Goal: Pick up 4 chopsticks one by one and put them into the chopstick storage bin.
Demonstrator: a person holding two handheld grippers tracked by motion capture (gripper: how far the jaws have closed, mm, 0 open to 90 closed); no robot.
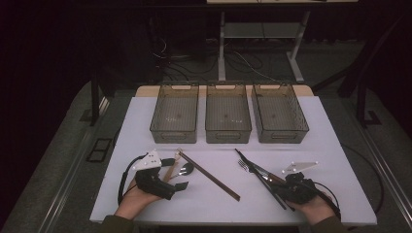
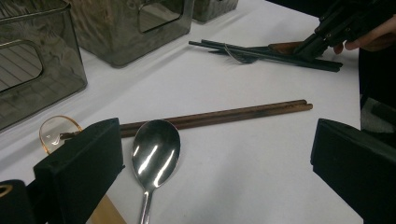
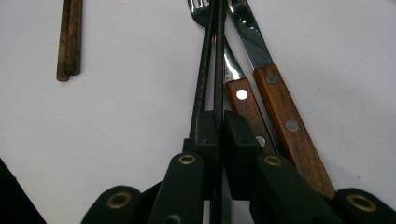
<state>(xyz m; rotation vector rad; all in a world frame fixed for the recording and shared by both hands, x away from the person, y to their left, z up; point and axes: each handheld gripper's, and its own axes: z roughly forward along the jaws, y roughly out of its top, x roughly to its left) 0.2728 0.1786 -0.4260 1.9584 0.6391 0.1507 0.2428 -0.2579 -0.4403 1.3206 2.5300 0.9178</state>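
My right gripper (image 3: pixel 220 123) is shut on a pair of black chopsticks (image 3: pixel 210 56) that lie on the white table (image 1: pixel 311 141). Right beside them rest a wooden-handled fork (image 3: pixel 243 100) and knife (image 3: pixel 280 107). In the high view this gripper (image 1: pixel 285 188) sits at the front right. My left gripper (image 1: pixel 176 174) is open at the front left, its jaws wide apart around a steel spoon (image 2: pixel 155 149) without touching it. Brown chopsticks (image 2: pixel 219 114) lie just past the spoon. A clear amber-rimmed spoon (image 2: pixel 56 133) peeks out behind the left jaw.
Three dark see-through bins (image 1: pixel 175 132) (image 1: pixel 228 134) (image 1: pixel 282 134) stand in a row at the back of the table. A wooden-handled utensil (image 1: pixel 170 171) lies by the left gripper. The table's front edge is close to both hands.
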